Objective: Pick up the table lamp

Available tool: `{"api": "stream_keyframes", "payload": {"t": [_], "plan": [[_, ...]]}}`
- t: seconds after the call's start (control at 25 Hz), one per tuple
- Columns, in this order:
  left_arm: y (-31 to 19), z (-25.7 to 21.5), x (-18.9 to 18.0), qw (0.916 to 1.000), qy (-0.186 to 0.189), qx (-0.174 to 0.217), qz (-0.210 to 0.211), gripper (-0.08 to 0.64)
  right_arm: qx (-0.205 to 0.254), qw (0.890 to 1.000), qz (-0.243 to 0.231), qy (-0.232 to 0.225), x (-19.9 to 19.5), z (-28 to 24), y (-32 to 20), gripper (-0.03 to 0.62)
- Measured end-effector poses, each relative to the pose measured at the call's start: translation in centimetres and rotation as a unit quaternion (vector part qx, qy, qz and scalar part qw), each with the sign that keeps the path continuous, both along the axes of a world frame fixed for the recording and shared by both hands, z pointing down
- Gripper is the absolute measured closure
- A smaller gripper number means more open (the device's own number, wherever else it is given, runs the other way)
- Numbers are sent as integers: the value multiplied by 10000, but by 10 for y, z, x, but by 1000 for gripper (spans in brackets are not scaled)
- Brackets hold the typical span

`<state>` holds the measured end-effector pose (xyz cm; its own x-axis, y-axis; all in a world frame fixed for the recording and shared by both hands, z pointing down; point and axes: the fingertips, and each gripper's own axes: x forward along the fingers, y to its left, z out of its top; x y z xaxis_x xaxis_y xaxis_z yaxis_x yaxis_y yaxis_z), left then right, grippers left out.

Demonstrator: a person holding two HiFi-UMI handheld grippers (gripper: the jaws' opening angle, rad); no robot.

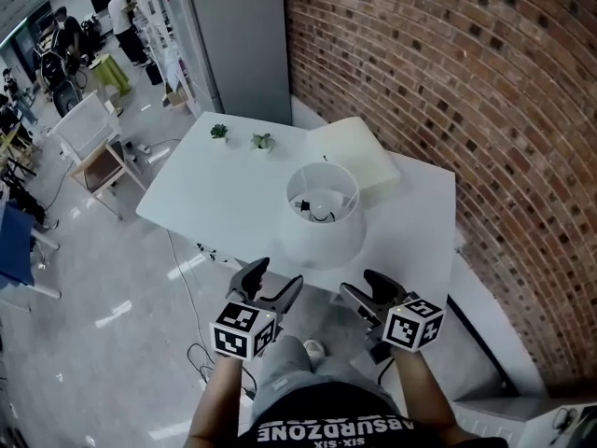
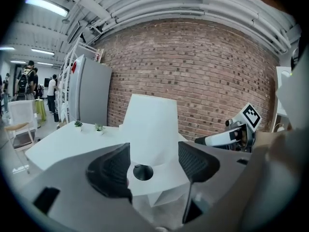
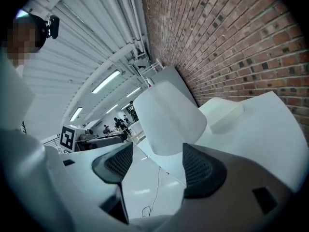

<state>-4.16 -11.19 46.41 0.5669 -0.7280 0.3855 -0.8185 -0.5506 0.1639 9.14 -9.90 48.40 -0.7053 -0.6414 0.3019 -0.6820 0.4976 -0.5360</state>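
Note:
The table lamp (image 1: 323,215) has a white drum shade and stands near the front edge of the white table (image 1: 224,194). Seen from above, its bulb and fittings show inside the shade. My left gripper (image 1: 274,278) is open just before the table's front edge, below and left of the shade. My right gripper (image 1: 360,284) is open too, below and right of it. In the left gripper view the lamp (image 2: 149,122) rises straight ahead beyond the open jaws, apart from the left gripper (image 2: 154,164). In the right gripper view the shade (image 3: 169,120) lies ahead of the right gripper (image 3: 157,164), untouched.
Two small potted plants (image 1: 218,132) (image 1: 262,141) sit at the table's far side. A cream cushion-like block (image 1: 351,153) lies behind the lamp by the brick wall (image 1: 466,91). A grey cabinet (image 1: 238,35) stands beyond the table, and a cable (image 1: 191,353) trails on the floor.

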Motion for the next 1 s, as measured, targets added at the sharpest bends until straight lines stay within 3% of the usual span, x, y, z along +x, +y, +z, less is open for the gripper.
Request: {"api": "stream_keyframes", "payload": {"t": [0.48,1.0], "plan": [[-19,31,-7,9983,-17,-576,90,259,-418,9974,53,-584,11,19,-28,288],[-54,59,-17,9925,455,-1113,231,259,-749,9938,229,-789,24,40,-67,288]]}}
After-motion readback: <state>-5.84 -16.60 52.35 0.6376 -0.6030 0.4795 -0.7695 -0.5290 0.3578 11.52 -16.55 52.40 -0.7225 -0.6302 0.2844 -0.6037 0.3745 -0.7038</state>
